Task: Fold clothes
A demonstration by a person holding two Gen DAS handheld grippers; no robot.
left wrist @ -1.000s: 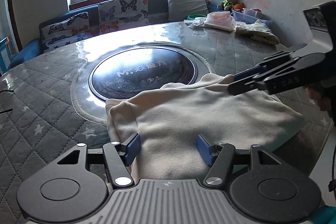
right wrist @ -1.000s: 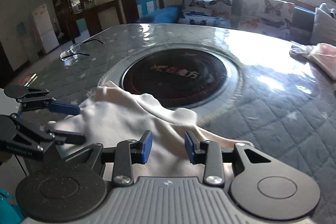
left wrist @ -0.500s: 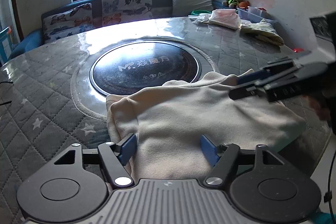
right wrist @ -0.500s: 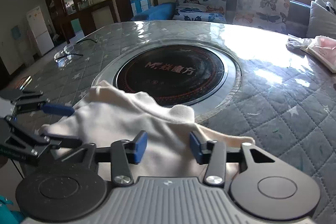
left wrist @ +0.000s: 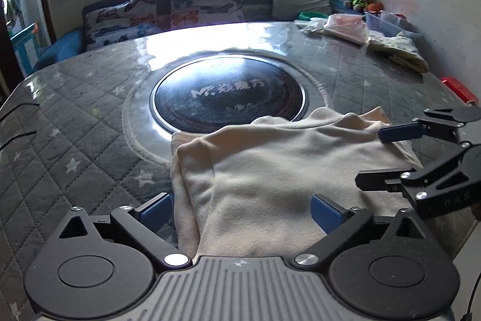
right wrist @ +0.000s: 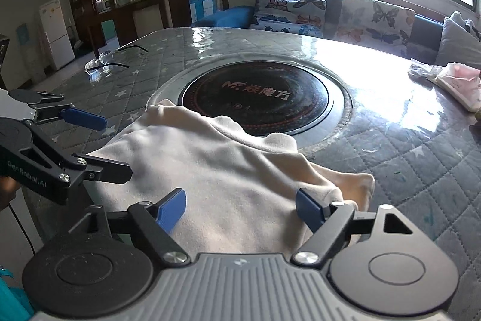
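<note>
A cream garment [left wrist: 279, 173] lies folded on the near part of the quilted table [left wrist: 75, 134], its far edge reaching the black round hob [left wrist: 228, 94]. My left gripper [left wrist: 240, 211] is open wide and hovers over the garment's near left edge, empty. My right gripper [right wrist: 240, 208] is open wide over the garment's [right wrist: 210, 167] right side, empty. The right gripper also shows in the left wrist view [left wrist: 378, 158], at the garment's right edge. The left gripper shows in the right wrist view [right wrist: 111, 146], at its left edge.
Folded clothes [left wrist: 345, 26] and a yellowish cloth [left wrist: 399, 53] lie at the table's far right, with a red object [left wrist: 458, 89] near the right edge. Glasses [right wrist: 105, 65] lie at the far left. A sofa with butterfly cushions [left wrist: 207, 2] stands behind the table.
Both grippers opened wider and drew back slightly from the garment, which now lies flatter on the table. The right gripper has moved lower and further right in the left wrist view.
</note>
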